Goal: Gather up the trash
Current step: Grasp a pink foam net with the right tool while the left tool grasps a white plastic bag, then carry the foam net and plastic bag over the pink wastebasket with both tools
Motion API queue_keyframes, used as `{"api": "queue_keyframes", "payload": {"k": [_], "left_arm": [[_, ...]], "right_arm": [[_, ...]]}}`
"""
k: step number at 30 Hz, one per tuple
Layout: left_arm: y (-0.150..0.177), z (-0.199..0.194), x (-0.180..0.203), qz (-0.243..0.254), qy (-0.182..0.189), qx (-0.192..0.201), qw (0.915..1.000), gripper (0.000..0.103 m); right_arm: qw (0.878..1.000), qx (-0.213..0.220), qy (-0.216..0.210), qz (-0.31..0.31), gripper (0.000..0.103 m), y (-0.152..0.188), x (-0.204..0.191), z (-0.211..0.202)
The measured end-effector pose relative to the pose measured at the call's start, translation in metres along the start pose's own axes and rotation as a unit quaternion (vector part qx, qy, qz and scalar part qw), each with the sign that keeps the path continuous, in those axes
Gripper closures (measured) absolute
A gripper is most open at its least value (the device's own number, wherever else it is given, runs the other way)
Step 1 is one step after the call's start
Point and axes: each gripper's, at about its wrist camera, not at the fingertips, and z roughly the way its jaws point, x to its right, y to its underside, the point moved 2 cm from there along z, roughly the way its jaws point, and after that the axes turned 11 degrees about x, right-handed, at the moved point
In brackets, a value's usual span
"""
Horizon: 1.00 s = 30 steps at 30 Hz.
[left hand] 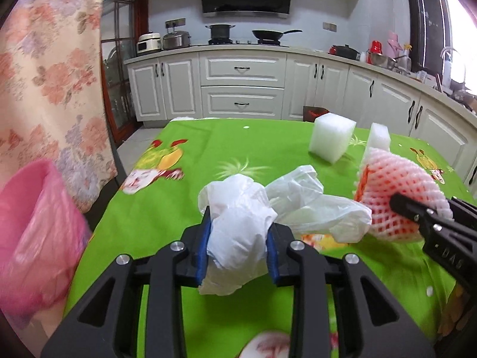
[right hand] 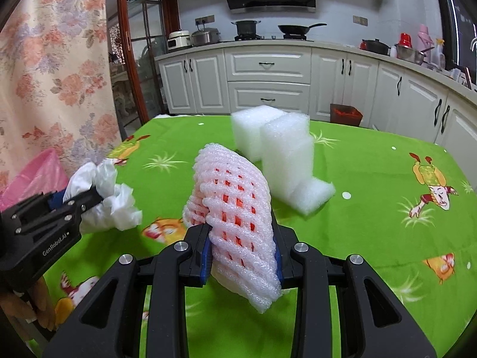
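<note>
Crumpled white plastic bag point(left hand: 238, 238) is clamped in your left gripper point(left hand: 238, 250) above the green tablecloth point(left hand: 167, 217), while your right gripper point(right hand: 243, 256) pinches the pink foam fruit net point(right hand: 235, 211), long axis upright, foam blocks point(right hand: 283, 152) behind.

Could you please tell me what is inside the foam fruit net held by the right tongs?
Something orange-red shows through the foam fruit net; the mesh hides what it is.
</note>
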Motion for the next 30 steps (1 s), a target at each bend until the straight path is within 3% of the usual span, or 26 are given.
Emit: {"api": "queue_keyframes", "payload": {"k": [13,30], "left_arm": [[0.028,-0.063,-0.028,-0.045,-0.002,0.003,0.999,0.073],[0.027,-0.132,-0.027,-0.034,0.013,0.055,0.9978,0.072]], "right_arm": [[0.998,0.011,-0.054,-0.01,0.072,0.021,-0.029,-0.05],[0.992,0.024,-0.121,-0.021,0.072,0.028,-0.065,-0.083]]}}
